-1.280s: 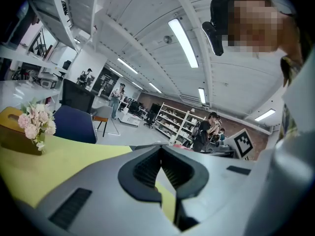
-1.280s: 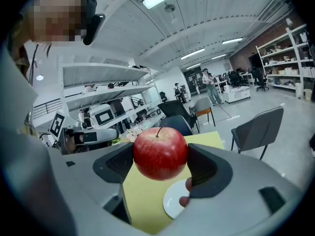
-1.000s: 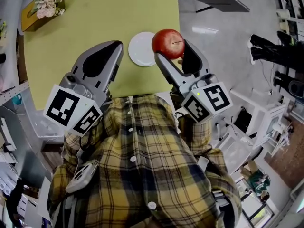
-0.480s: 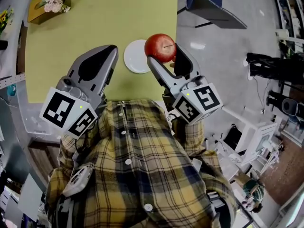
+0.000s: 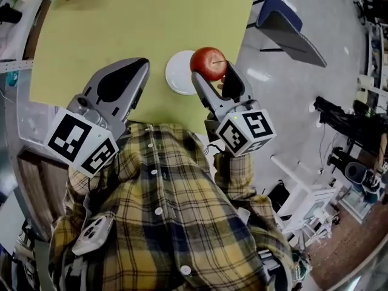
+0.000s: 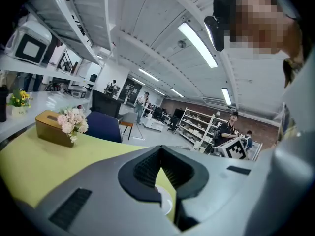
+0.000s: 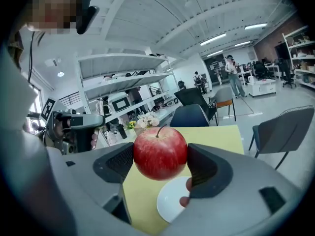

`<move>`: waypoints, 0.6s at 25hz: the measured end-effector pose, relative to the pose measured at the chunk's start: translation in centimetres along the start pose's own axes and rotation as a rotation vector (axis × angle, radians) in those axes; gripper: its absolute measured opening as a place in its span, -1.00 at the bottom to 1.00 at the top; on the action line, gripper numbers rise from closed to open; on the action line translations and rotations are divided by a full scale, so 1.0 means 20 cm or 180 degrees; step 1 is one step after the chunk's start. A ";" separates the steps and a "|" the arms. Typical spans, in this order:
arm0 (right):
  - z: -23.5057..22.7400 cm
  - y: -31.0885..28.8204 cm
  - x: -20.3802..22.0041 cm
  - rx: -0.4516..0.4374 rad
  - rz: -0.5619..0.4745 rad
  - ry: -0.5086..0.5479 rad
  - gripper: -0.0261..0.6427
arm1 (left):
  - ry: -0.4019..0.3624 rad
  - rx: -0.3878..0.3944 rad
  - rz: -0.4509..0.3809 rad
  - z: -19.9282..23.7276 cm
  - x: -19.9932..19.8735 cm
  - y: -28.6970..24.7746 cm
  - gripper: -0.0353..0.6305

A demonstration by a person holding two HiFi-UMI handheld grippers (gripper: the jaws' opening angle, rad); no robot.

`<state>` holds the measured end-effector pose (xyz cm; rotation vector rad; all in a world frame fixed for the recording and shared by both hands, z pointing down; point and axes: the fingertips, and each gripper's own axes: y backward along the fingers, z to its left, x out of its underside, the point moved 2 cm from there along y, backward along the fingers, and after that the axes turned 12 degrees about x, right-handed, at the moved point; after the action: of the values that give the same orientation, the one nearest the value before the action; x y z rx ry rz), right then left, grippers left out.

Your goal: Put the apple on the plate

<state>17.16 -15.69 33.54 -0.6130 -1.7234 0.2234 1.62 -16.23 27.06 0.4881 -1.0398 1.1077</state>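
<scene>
While the right tongs point(image 7: 160, 167) pinch the apple point(image 7: 160, 151), partly hiding the plate point(image 7: 172, 204), the left tongs point(image 6: 160, 154) sit pressed together.

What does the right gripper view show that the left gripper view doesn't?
Right gripper view only: the apple clamped in the right gripper, and a grey chair beside the table. Left gripper view only: how the left gripper stands up close, with its jaws together and nothing held. Both: the white plate on the yellow-green table, with flowers at the far end.
</scene>
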 end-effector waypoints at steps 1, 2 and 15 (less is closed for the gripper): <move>0.01 -0.03 0.03 -0.0032 0.0033 -0.0023 0.09 | 0.0024 -0.0041 0.0020 0.03 0.02 0.01 -0.87; 0.02 -0.06 0.06 -0.0054 0.0064 -0.0043 0.09 | 0.0050 -0.0076 0.0046 0.05 0.03 0.02 -0.87; -0.04 -0.29 0.48 0.0076 0.0293 0.0173 0.09 | 0.0222 -0.0226 0.0379 0.12 0.24 0.08 -0.87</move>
<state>15.14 -15.83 44.65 -0.6758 -1.6399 0.2891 -0.60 -15.06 32.22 0.3321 -1.0539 1.1805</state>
